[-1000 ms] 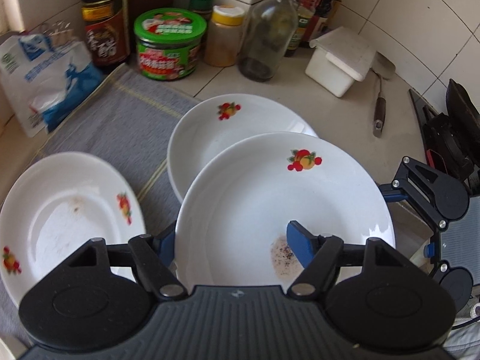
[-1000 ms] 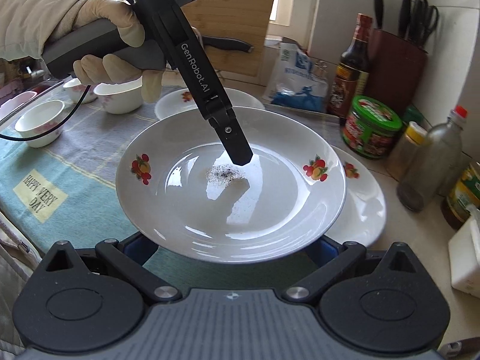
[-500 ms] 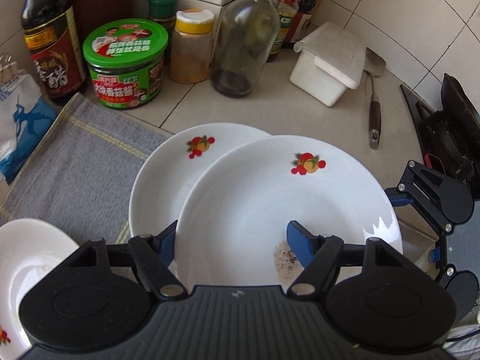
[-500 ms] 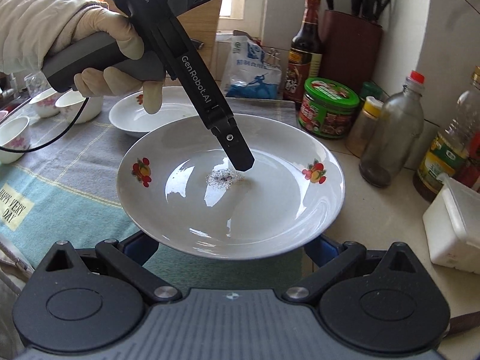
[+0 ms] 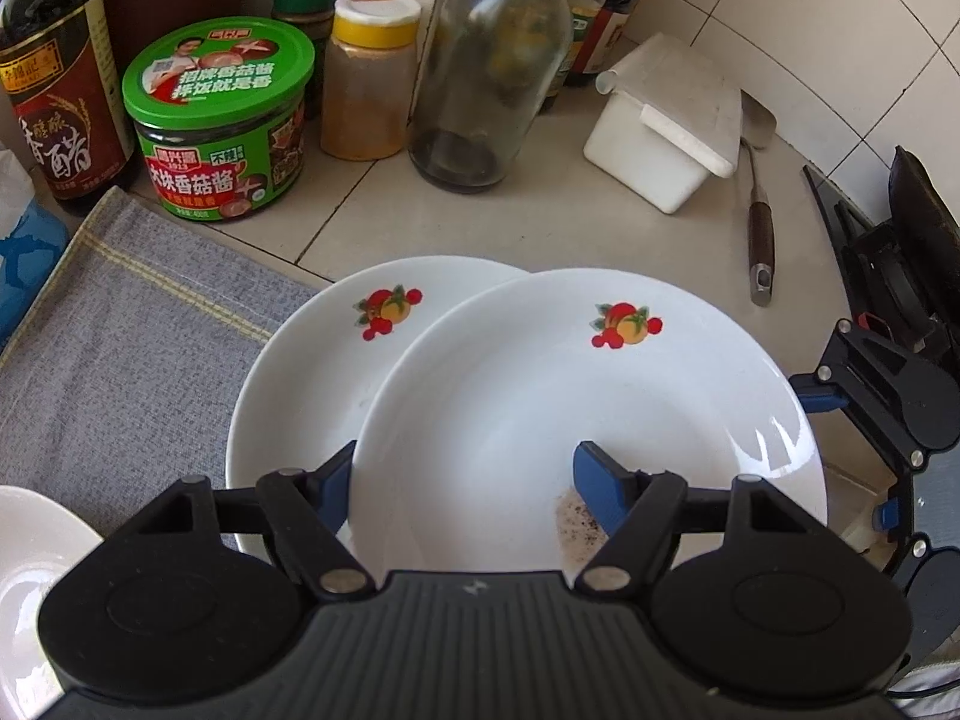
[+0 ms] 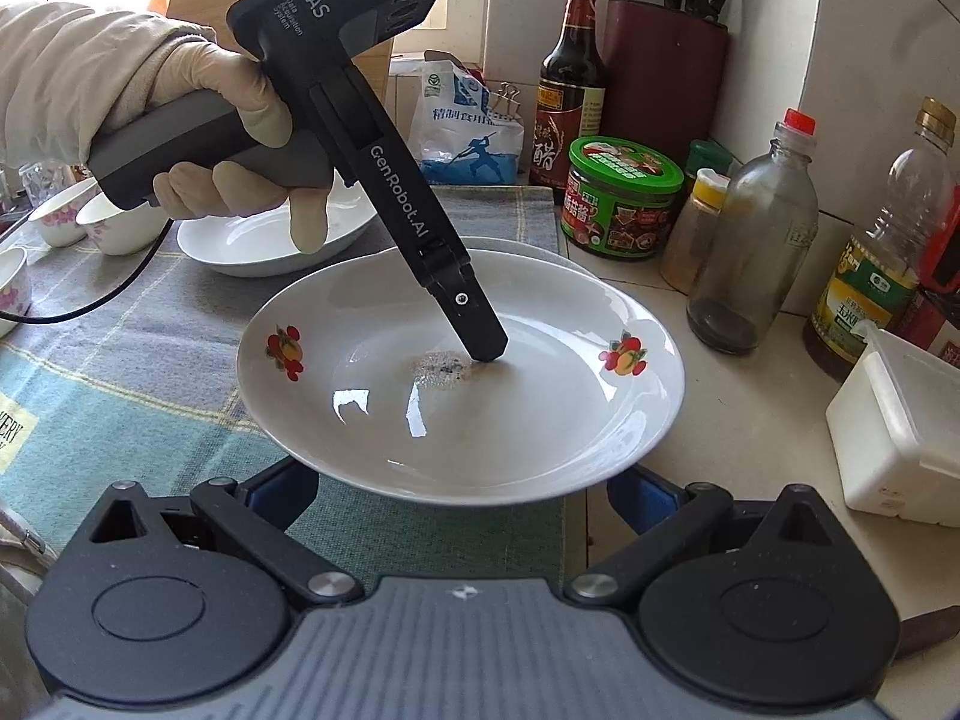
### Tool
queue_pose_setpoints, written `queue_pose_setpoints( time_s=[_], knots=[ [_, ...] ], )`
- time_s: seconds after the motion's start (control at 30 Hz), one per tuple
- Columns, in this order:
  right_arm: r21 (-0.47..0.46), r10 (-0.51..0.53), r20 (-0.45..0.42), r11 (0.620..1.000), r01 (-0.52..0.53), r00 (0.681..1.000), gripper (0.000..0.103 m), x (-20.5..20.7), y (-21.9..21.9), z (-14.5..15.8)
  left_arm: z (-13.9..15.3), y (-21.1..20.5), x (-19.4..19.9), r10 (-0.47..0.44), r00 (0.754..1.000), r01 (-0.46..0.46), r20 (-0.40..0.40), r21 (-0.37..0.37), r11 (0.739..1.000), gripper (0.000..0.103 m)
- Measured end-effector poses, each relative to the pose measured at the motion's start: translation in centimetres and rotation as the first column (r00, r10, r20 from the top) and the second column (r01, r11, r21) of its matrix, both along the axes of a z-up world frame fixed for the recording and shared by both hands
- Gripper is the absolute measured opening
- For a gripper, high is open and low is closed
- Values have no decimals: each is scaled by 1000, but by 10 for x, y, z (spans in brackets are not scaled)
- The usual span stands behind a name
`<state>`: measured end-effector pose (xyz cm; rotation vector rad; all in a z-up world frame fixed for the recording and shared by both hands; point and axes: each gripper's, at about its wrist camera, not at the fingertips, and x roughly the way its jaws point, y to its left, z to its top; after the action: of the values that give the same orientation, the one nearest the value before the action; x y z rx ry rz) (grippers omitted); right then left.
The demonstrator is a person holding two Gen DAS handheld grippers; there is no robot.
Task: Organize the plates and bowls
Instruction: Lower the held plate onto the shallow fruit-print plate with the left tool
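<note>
A white plate with fruit prints and a dark smudge (image 5: 570,414) (image 6: 462,384) is held in the air. My left gripper (image 5: 462,480) is shut on its near rim, one finger inside the dish and one under it. It hangs above and just right of a second fruit-print plate (image 5: 312,372) lying on the counter. My right gripper (image 6: 462,492) is open, its fingers spread under the held plate's rim, not clamped. A third plate (image 6: 240,240) lies on the grey cloth behind.
Along the back stand a green-lidded jar (image 5: 219,120), a spice shaker (image 5: 366,78), a glass bottle (image 5: 489,66), a vinegar bottle (image 5: 54,72) and a white lidded box (image 5: 666,120). A spatula (image 5: 759,222) lies to the right. Small bowls (image 6: 78,216) sit far left.
The held plate has moved right and toward the back wall, closing in over the second plate. The third plate has slid almost out of the left wrist view.
</note>
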<state>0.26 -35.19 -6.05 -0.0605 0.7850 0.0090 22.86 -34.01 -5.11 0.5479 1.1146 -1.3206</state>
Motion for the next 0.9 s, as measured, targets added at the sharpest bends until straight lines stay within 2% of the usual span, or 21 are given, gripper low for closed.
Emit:
queue_pose_setpoints(
  time_s=[0.6, 0.9],
  knots=[
    [-3, -16, 10, 1000, 16, 1000, 103, 2, -2, 2, -11, -10, 12, 26, 1000, -26, -13, 21, 999, 76],
    [25, -17, 26, 1000, 16, 1000, 103, 3, -5, 4, -14, -14, 10, 7, 999, -8, 32, 53, 999, 80]
  ],
)
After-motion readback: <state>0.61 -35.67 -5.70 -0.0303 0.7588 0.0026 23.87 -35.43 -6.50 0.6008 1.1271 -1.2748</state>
